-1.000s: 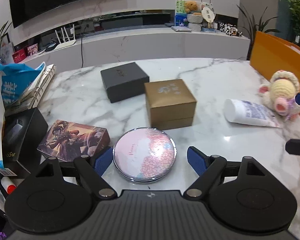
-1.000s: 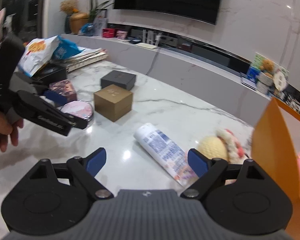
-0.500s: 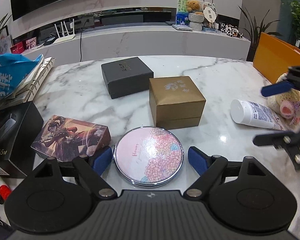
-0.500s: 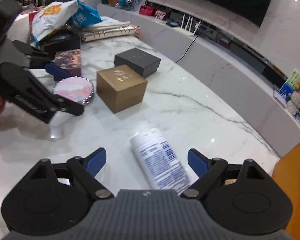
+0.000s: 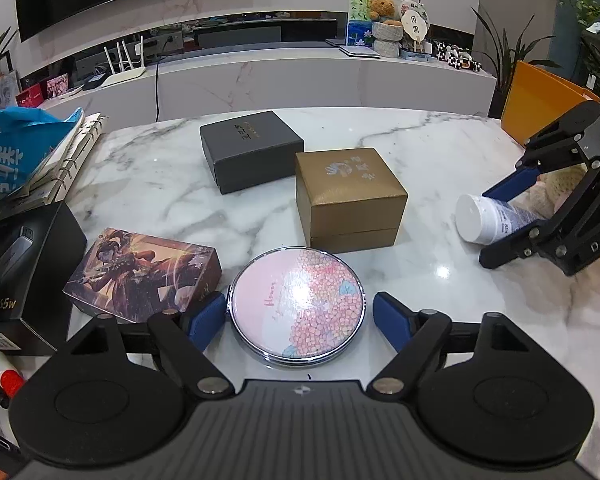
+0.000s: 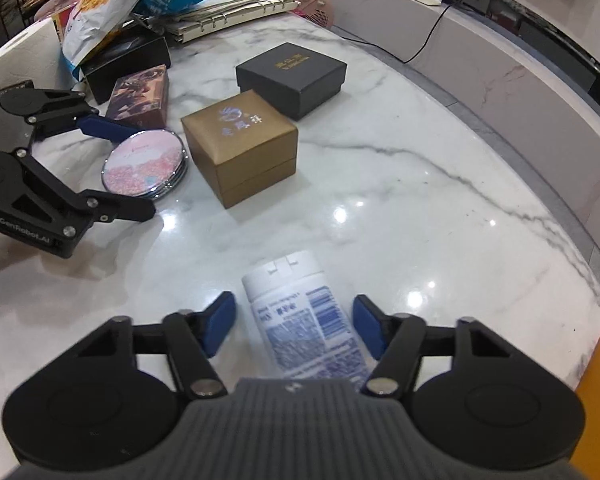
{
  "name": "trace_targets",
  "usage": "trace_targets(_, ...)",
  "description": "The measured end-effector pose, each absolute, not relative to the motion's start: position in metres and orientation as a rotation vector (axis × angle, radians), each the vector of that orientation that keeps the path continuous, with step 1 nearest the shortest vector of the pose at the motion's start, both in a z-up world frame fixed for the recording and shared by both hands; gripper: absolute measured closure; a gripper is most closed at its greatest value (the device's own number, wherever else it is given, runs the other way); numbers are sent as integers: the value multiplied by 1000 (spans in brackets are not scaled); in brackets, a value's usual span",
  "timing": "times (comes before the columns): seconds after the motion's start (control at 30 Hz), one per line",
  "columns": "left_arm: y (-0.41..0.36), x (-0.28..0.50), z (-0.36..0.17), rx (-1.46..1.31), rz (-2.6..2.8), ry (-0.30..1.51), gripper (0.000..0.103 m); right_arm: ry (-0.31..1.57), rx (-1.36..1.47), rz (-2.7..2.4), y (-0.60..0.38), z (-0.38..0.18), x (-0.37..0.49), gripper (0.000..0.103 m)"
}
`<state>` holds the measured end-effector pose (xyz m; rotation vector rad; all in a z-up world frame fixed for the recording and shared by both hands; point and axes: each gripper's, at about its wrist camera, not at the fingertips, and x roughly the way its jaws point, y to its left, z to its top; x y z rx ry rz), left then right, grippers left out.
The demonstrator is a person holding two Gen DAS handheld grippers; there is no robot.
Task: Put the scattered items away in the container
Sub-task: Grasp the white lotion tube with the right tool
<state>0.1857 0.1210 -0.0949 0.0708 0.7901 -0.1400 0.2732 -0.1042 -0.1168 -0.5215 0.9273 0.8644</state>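
Spreading across both views, a white marble table (image 5: pixel 440 148) is seen, and the gold box (image 5: pixel 350 194) near its middle serves as the landmark. Well to the right of the gold box an orange container (image 5: pixel 540 100) is seen at the table's edge. Just behind and left of the gold box a dark grey box (image 5: pixel 250 154) is set, apart from it. To the front left of it an illustrated box (image 5: pixel 140 272) lies flat. Directly in front of the gold box, close by, a round pink mirror (image 5: pixel 298 306) lies between the spread blue pads of the left gripper (image 5: pixel 299 322), with a gap visible on both sides. To the right of the gold box a white tube (image 6: pixel 304 320) lies on its side, bracketed by the right gripper (image 6: pixel 294 330), whose pads are held apart and clear of it.
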Motion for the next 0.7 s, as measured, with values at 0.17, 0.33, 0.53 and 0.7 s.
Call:
trace_targets(0.17,120,183,-94,80,-143,795,16,940,-510,854,-104,-116,268,47)
trace_targets(0.33,118,178,-93,85,-154,808,16,947,-504,852,-104,-115,261,48)
trace_targets(0.53,117,171,-91,90,-161,817,16,948,-502,853,-104,-112,252,52)
trace_targets(0.7,116,166,-85,93,-161,811,16,940,-503,852,-105,-105,248,52)
